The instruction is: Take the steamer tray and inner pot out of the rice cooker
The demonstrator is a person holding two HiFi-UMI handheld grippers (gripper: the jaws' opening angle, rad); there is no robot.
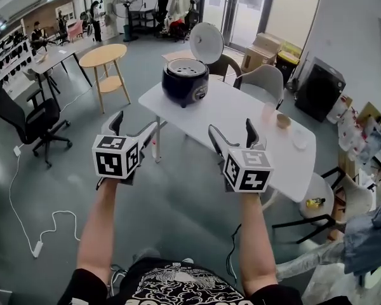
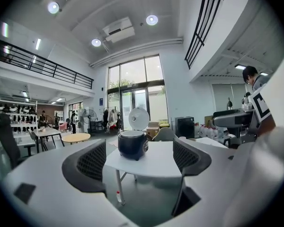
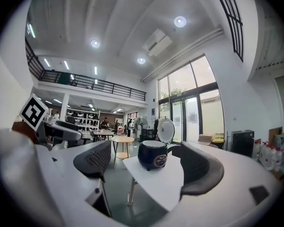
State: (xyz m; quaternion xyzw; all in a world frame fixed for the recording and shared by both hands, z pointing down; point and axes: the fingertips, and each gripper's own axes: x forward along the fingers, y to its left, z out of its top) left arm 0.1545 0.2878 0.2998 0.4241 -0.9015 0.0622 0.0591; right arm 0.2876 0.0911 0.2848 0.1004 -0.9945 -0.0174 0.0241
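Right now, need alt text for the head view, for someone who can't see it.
The left gripper and right gripper are held out over grey floor, both open and empty, short of a white table. At its far corner stands a dark rice cooker, lid up, the perforated steamer tray showing in its top.

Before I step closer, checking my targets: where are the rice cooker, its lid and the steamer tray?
rice cooker (image 1: 185, 86): head view, dark front wall.
lid (image 1: 207, 42): head view, pale inner face, raised.
steamer tray (image 1: 186, 67): head view, perforated top in the cooker's mouth.
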